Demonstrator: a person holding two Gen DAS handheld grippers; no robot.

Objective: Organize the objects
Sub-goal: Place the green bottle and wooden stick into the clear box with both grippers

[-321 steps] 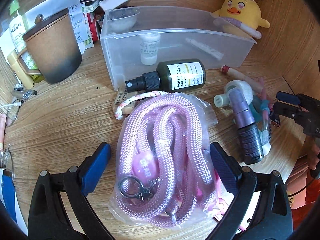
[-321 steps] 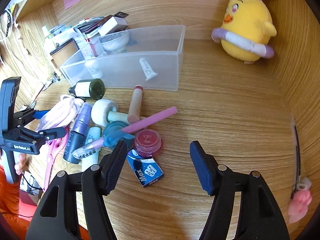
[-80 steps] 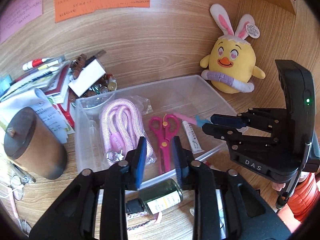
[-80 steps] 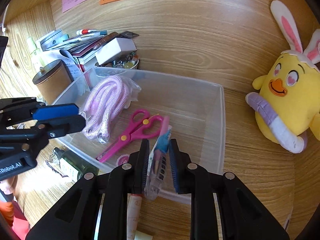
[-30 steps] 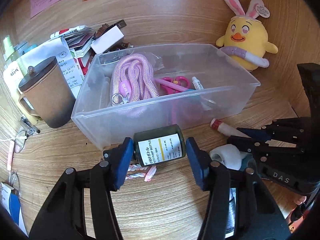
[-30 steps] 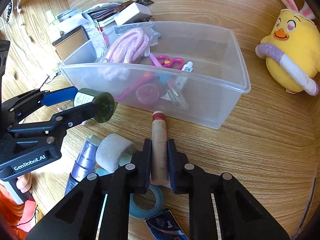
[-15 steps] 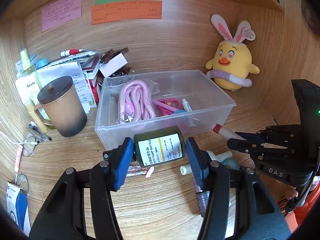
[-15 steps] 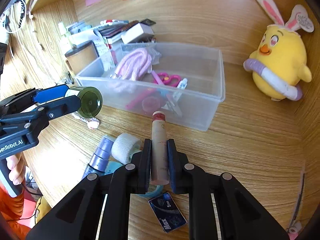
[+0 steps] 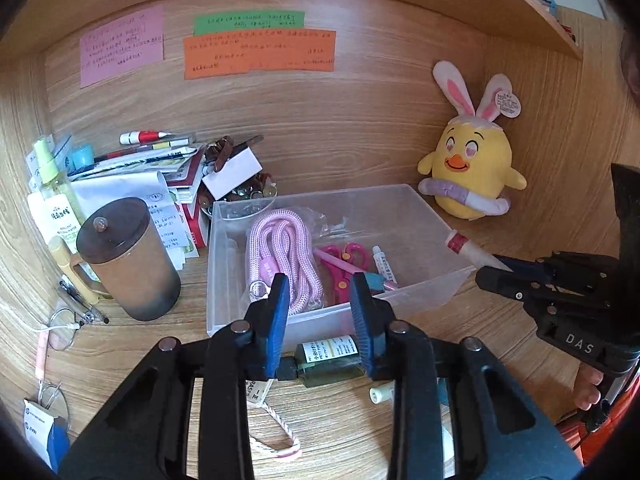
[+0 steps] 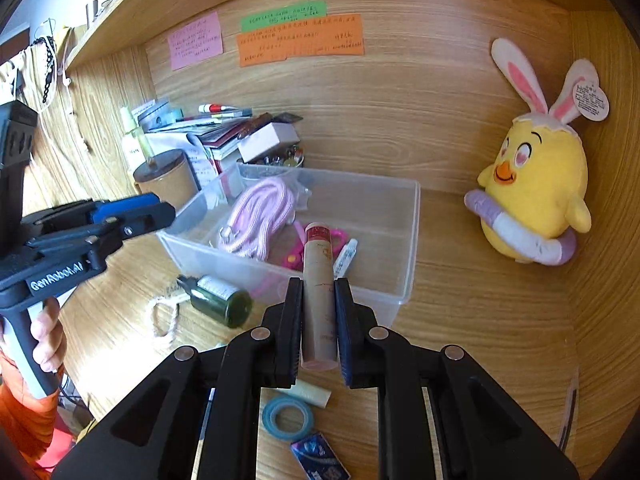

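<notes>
A clear plastic bin (image 9: 424, 204) on the wooden desk holds a pink rope (image 9: 280, 252), pink scissors (image 9: 344, 264) and a small tube (image 9: 385, 265). My left gripper (image 9: 320, 292) is open and empty, raised above a dark green bottle (image 9: 326, 358) that lies on the desk in front of the bin; the bottle also shows in the right wrist view (image 10: 218, 300). My right gripper (image 10: 318, 300) is shut on a beige tube with a red cap (image 10: 318, 280), held above the bin's (image 10: 412, 240) front right corner. The tube also shows in the left wrist view (image 9: 466, 249).
A brown lidded mug (image 9: 128, 260) and a pile of papers and pens (image 9: 152, 164) stand left of the bin. A yellow plush chick (image 9: 472, 172) sits at the back right. A blue tape ring (image 10: 286, 416), a small blue packet (image 10: 320, 462) and a woven cord (image 9: 276, 436) lie in front.
My left gripper has let go of the green bottle, which now lies on the desk, and has risen with its jaws narrower. My right gripper has lifted the tube higher, over the bin's corner.
</notes>
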